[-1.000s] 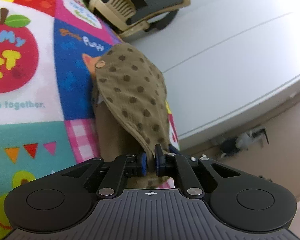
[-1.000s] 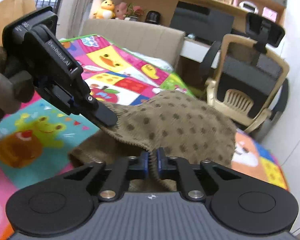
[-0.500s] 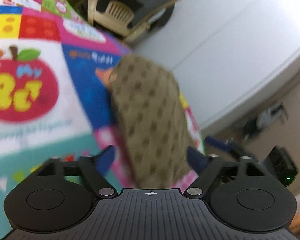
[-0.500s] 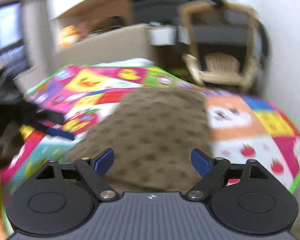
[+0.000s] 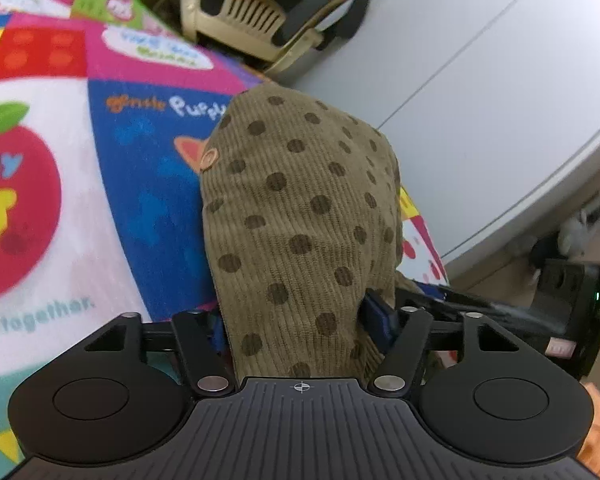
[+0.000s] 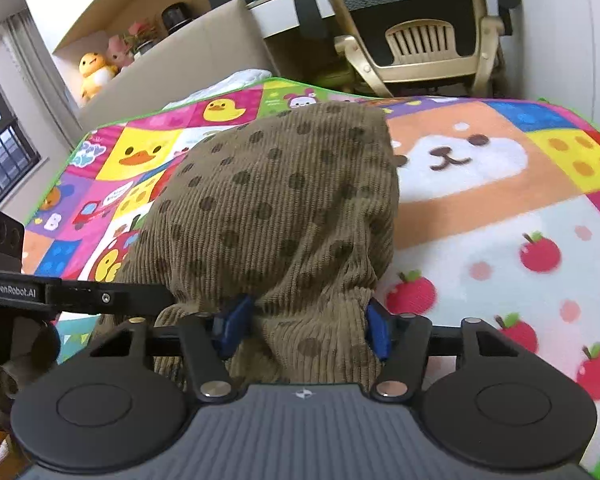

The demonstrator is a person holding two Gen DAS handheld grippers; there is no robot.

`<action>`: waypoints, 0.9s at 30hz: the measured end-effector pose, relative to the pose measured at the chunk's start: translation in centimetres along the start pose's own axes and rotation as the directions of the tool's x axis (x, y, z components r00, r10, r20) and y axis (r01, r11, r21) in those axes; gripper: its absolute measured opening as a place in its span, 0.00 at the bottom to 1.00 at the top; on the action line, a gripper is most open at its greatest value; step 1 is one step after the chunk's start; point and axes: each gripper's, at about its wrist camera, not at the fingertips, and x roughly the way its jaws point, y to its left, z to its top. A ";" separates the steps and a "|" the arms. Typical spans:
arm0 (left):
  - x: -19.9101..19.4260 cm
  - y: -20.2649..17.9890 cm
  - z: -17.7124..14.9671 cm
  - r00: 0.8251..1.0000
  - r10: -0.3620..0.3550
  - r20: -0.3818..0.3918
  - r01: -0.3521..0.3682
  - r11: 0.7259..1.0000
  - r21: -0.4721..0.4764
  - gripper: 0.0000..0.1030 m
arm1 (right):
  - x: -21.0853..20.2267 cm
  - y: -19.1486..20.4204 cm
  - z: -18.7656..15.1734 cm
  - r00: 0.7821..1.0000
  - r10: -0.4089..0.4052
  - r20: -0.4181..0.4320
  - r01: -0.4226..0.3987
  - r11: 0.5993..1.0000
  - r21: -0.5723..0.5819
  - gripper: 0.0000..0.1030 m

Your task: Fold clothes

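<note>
Garment [image 5: 300,216], brown dotted corduroy, lies on play mat [image 5: 140,184], long axis straight ahead of both tongs. Left gripper [image 5: 300,326] and right gripper [image 6: 302,326] half open, closing around near hem, bunched cloth between jaws, pads look touching.

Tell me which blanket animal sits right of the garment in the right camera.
The dog face, white and orange; both yellow ducks lie left of the garment.
</note>
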 end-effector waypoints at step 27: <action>-15.0 10.9 9.0 0.922 0.073 0.379 -0.110 0.991 0.077 0.67 | 10.1 13.1 9.7 1.000 0.007 0.026 0.001 0.947 -0.320 0.78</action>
